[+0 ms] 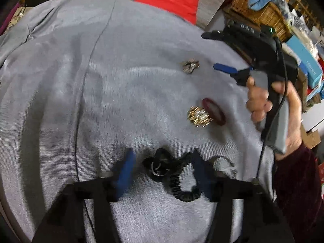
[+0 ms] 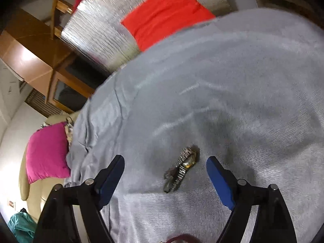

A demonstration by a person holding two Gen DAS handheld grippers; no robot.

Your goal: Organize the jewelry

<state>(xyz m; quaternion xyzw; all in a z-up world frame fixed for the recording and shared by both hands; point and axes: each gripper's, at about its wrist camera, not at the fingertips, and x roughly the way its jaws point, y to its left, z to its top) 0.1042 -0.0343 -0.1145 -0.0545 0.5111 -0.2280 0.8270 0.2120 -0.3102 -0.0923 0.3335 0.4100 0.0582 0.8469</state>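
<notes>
My left jaws (image 1: 162, 170) stand parted low in the frame, a black beaded necklace (image 1: 176, 174) with a small metal ring (image 1: 157, 169) lying on the grey cloth (image 1: 101, 81) between the blue pads, which do not press it. My right jaws (image 2: 165, 172) gape wide around a metal watch (image 2: 182, 166) resting free on the cloth. In the left view, centre right, a gold bracelet (image 1: 199, 116) touches a dark red bangle (image 1: 214, 111); a hand (image 1: 283, 111) holds the right tool at the right edge
</notes>
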